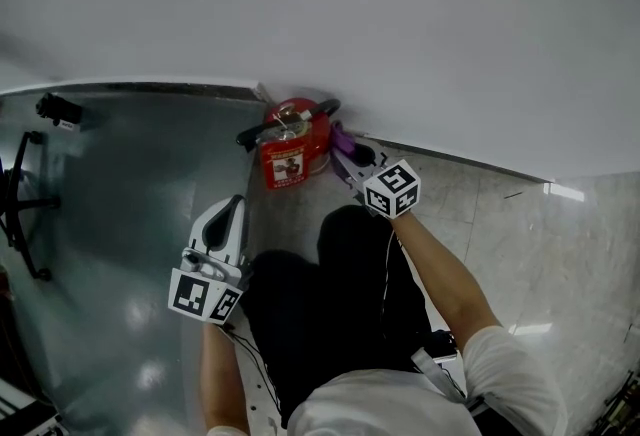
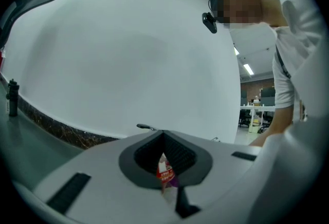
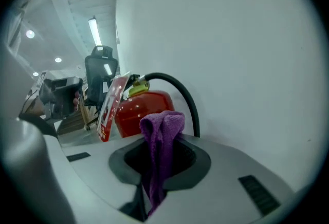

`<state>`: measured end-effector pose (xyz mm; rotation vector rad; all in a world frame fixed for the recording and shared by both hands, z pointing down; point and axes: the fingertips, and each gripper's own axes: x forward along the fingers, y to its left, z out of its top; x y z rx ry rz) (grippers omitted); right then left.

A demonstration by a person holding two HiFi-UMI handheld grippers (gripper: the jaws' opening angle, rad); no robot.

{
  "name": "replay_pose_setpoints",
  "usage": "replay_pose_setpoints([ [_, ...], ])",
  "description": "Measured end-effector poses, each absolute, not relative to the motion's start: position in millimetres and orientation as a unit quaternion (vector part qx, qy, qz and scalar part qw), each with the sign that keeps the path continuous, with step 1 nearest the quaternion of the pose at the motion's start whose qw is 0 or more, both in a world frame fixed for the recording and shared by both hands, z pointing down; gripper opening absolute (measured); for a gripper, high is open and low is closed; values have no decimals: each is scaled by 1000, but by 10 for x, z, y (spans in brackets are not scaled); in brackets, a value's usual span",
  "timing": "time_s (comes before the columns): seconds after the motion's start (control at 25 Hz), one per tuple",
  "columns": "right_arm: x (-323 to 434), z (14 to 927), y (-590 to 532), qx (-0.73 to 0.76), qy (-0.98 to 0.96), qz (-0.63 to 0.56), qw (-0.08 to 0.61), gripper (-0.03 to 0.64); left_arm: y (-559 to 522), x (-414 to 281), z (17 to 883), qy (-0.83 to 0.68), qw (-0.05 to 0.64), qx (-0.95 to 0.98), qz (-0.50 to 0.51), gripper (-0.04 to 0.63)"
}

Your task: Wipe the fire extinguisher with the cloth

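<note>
The red fire extinguisher [image 1: 294, 150] stands on the floor against the white wall, with a black hose and a label on its front. My right gripper [image 1: 352, 161] is just right of it, shut on a purple cloth [image 1: 343, 136] that lies close against the cylinder's right side. In the right gripper view the cloth [image 3: 162, 133] sticks up out of the jaws, with the extinguisher [image 3: 140, 107] close behind. My left gripper [image 1: 232, 216] hovers lower left of the extinguisher, jaws together and holding nothing; a sliver of the extinguisher [image 2: 164, 172] shows through its slit.
The wall [image 1: 420, 34] meets the floor right behind the extinguisher. An office chair base [image 1: 22, 209] and a small black object [image 1: 58, 109] sit at the far left on the glossy floor. My dark trousers [image 1: 335, 299] fill the lower middle.
</note>
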<state>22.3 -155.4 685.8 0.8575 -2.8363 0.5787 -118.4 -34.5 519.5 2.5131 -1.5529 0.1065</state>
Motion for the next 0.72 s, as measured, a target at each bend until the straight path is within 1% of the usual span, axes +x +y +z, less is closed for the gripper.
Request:
replay_pose_setpoints([
  [0.4,248,6203,-1492,279,-944,177,9,57,-438,-1048,5158,-519,91,849,26,5],
  [0.6,283,5680,-1340,315,-947,50,22,57,-507,-1051,5140,-541,98,835,22,5],
  [0.72,260,5411,-1259,325,-945,13,25,57,-555,-1036,5084,-560,100,822,17,5],
])
